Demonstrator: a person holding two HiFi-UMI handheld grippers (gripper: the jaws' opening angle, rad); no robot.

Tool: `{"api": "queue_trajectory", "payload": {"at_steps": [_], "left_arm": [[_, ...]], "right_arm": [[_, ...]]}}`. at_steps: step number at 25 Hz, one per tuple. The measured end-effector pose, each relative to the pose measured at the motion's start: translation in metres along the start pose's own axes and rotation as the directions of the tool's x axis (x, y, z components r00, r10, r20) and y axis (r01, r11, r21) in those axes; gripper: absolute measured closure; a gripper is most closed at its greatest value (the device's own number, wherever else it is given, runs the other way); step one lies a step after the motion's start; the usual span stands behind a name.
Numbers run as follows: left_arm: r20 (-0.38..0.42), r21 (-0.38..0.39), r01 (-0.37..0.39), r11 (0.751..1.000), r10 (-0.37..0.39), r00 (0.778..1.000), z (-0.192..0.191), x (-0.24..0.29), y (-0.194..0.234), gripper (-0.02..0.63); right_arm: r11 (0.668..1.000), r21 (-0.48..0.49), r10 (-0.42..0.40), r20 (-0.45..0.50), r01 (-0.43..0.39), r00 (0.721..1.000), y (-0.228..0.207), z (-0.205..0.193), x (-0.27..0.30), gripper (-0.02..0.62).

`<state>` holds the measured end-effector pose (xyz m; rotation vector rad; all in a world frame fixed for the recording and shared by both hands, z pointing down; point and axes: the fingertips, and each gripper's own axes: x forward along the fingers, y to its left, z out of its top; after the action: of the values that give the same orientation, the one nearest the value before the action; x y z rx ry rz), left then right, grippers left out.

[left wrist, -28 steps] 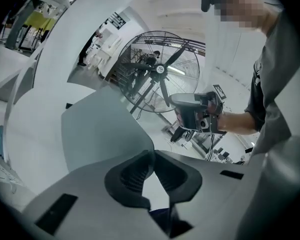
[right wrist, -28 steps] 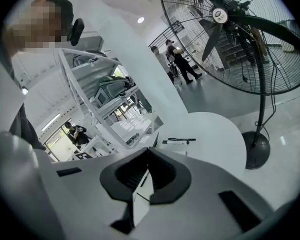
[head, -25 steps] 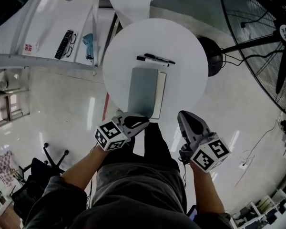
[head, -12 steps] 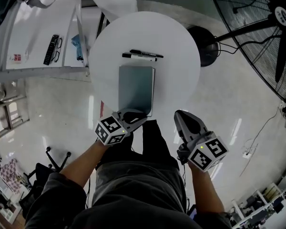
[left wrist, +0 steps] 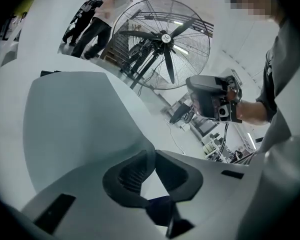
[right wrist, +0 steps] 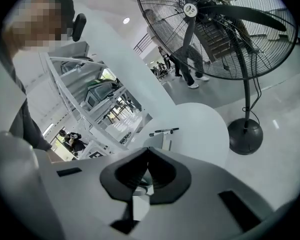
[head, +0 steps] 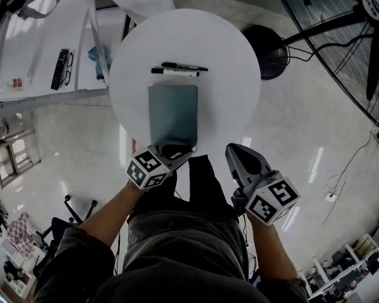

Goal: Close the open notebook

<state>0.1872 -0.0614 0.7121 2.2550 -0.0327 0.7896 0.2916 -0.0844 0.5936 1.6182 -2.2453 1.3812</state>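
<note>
Notebook (head: 172, 109): closed, grey cover up, flat on round white table (head: 230, 74), near front edge; two pens (head: 177, 69) just beyond. Left hand-held gripper (head: 177, 149): at notebook's near edge, jaws opening, narrow gap, nothing between. Right hand-held gripper (head: 231, 150): off the table edge, jaws together, empty. Pedestal fan (head: 331, 55) on floor, well apart, right of table.

Wears a grey top (head: 183, 251) with dark sleeves (head: 72, 257) and black trousers (head: 205, 182). Carries a grey moulded left gripper (head: 184, 150) and right gripper (head: 230, 148), each with black ribbed pads (left wrist: 135, 171) and a cube (head: 147, 170) of black-and-white square markers. Trails a thin black cable (left wrist: 225, 139) from the right one. Is opening the left jaws, with nothing between.
</note>
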Motion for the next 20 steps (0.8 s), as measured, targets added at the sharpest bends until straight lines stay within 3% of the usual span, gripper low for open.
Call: {"api": "queue_trajectory", "payload": {"at_steps": [11, 20], "left_arm": [[-0.047, 0.001, -0.025, 1.0, 0.025, 0.999, -0.0037, 0.0091, -0.0004, 0.516], [-0.054, -0.005, -0.004, 1.0, 0.004, 0.999, -0.0025, 0.008, -0.0063, 0.486]], "right_arm": [[1.0, 0.005, -0.001, 0.005, 0.001, 1.0, -0.0057, 0.0045, -0.0031, 0.575], [1.0, -0.008, 0.003, 0.007, -0.003, 1.0, 0.0, 0.0071, -0.0041, 0.575]]}}
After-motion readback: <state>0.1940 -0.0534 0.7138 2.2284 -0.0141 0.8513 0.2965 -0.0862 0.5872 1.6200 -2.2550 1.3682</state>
